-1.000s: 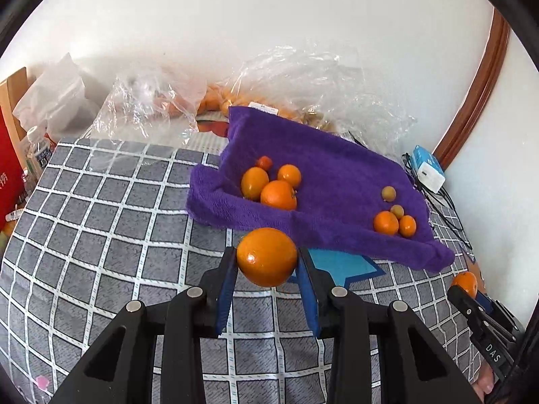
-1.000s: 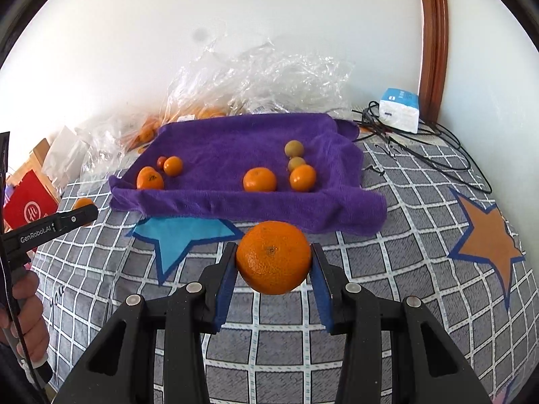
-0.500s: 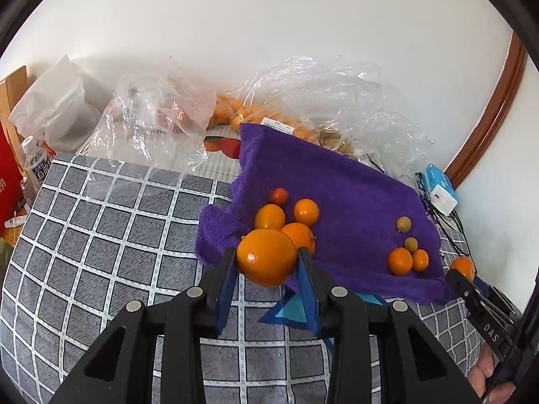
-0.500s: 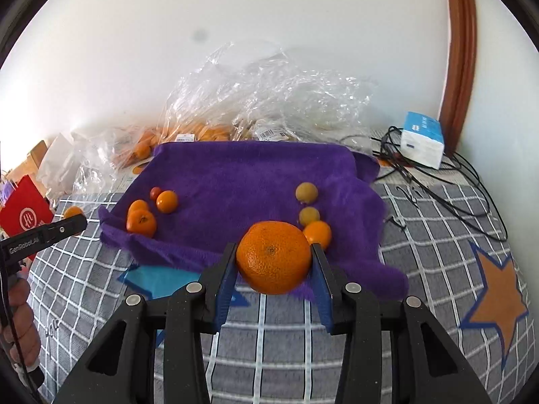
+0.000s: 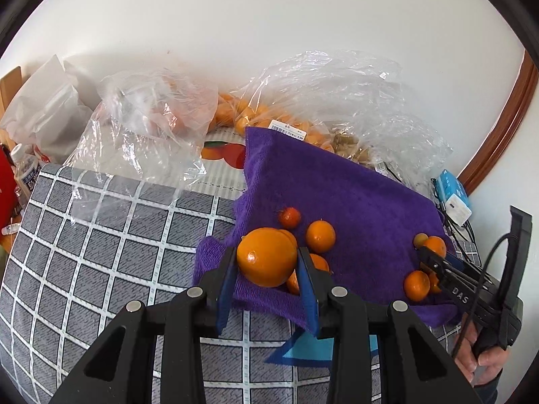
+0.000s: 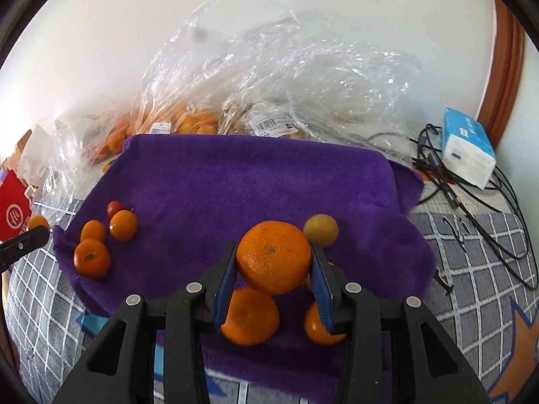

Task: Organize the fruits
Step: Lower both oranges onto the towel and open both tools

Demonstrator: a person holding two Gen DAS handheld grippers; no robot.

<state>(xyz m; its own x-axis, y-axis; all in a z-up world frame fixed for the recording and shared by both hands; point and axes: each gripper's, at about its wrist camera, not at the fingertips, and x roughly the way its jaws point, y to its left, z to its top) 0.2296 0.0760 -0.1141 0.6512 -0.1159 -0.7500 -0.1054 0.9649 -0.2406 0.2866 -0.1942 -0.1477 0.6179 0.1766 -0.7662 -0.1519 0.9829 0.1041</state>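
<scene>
Left wrist view: left gripper (image 5: 266,271) was clamped on a smooth orange (image 5: 266,256), both blue pads (image 5: 225,282) pressed against its sides, jaws only as far apart as the fruit is wide. It sat over the near-left edge of the purple towel (image 5: 353,198), directly above a small cluster there: a mandarin (image 5: 320,236), a smaller reddish fruit (image 5: 289,217) and more orange partly hidden behind the held one. Right gripper (image 5: 434,262) was visible at the right edge of the same view, tip over the towel's right side next to two small oranges (image 5: 417,285); a hand (image 5: 481,360) held its handle.

Right wrist view: right gripper (image 6: 273,274) was closed on a bigger, dimpled orange (image 6: 273,256), pads touching both sides. Under it on the towel (image 6: 256,181) lay two oranges (image 6: 251,316), with a yellowish-green round fruit (image 6: 321,230) just beyond the right finger. Left cluster (image 6: 91,257) of four fruits lay well apart on the towel's far-left side. Clear plastic bags (image 6: 269,77) with more fruit sat behind the towel by the wall; tissue pack (image 6: 468,148) and black cables (image 6: 465,195) were off to the right on the grid-pattern cover (image 6: 471,252).
</scene>
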